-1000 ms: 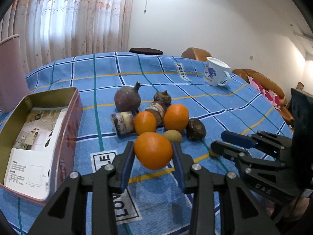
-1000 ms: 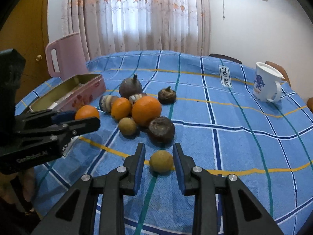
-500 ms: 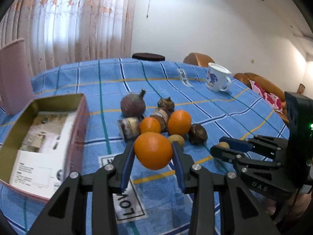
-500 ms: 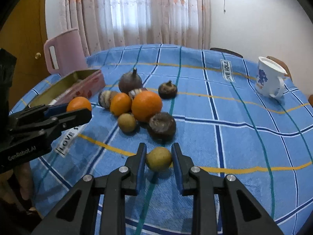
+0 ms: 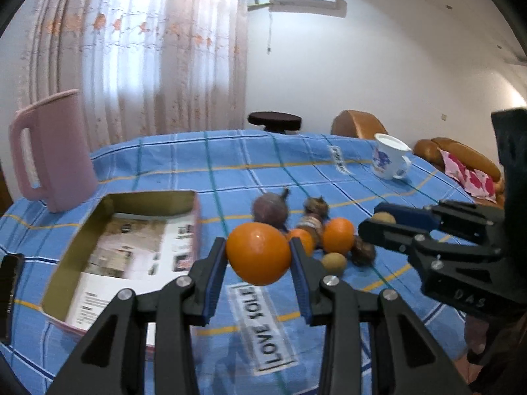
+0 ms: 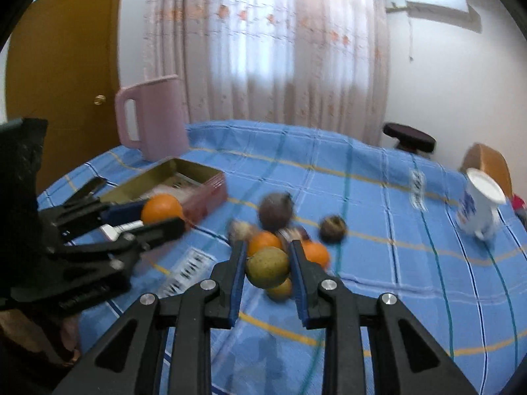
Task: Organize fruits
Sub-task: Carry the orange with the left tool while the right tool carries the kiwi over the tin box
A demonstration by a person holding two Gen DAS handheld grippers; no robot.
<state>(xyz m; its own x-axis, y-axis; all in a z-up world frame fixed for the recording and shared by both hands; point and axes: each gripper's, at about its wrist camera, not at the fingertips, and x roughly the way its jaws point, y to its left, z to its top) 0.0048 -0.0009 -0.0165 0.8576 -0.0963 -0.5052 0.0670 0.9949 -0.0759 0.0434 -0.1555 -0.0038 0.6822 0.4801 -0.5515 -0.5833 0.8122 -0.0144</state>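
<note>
Blue tablecloth [image 5: 230,171]: left gripper [image 5: 258,256] jaws clench orange [image 5: 258,254]; right gripper [image 6: 268,268] jaws clench kiwi [image 6: 267,267].

On the table [image 5: 329,177], a cluster of fruit [image 5: 316,230] is set at the middle. An open box [image 5: 108,217] is placed to its left, with a jug [image 5: 56,151] behind the box. A mug [image 5: 388,161] is seen far right.

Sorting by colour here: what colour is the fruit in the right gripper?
Yellowish green, clearest in the right wrist view: the small round fruit clamped in the right gripper.
</note>
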